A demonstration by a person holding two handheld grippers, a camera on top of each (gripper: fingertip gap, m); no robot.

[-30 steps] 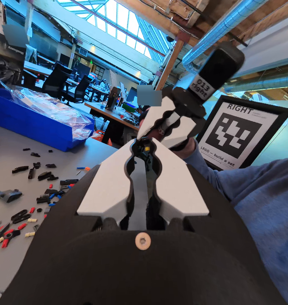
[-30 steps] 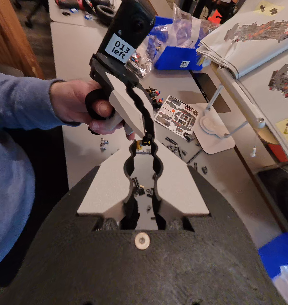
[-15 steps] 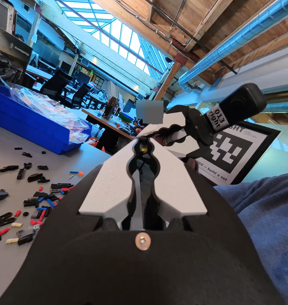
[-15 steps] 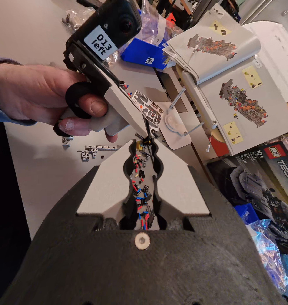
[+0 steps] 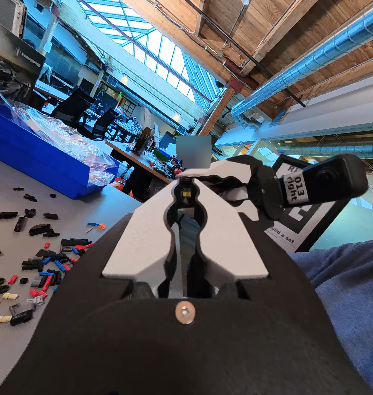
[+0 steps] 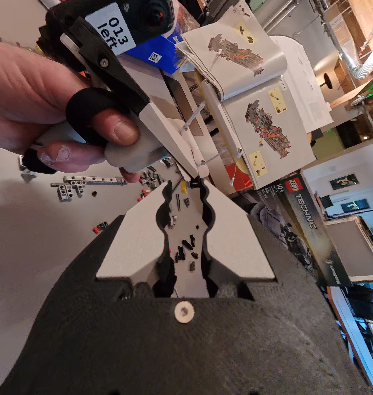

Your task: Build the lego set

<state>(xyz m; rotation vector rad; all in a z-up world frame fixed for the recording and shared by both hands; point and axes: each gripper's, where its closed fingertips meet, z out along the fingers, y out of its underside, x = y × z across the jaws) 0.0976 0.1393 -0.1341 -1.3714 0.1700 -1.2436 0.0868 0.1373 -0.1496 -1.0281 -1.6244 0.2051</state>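
Observation:
A small yellow-and-black lego piece point(image 5: 186, 193) is pinched between my two grippers, held in the air above the grey table point(image 5: 8, 239). My left gripper point(image 5: 185, 183) is shut on it. The right gripper's fingers point(image 5: 221, 171) come in from the right and lie sideways, their tips meeting mine. In the right wrist view my right gripper point(image 6: 185, 185) is shut on the same piece point(image 6: 183, 188), yellow end to the left and black end to the right. The left gripper's fingers point(image 6: 170, 136), held by a hand point(image 6: 31, 102), come down from the upper left onto the black end.
Loose black, red, blue and tan pieces point(image 5: 44, 269) lie on the table at left, by a blue bin point(image 5: 42, 164) with plastic bags. A grey beam assembly point(image 6: 85, 183), an open instruction booklet on a stand point(image 6: 266, 119) and the set's box point(image 6: 298, 213) stand beyond. A framed sign point(image 5: 298, 226) is at right. Left and right tips are no more than a few centimetres apart. The right tips stand about 20 cm off the grey beam assembly point(image 6: 85, 183).
Both grippers have turned together with the piece still pinched between them. The right gripper has swung from upright to lying sideways in the left wrist view. The left gripper now fills more of the right wrist view.

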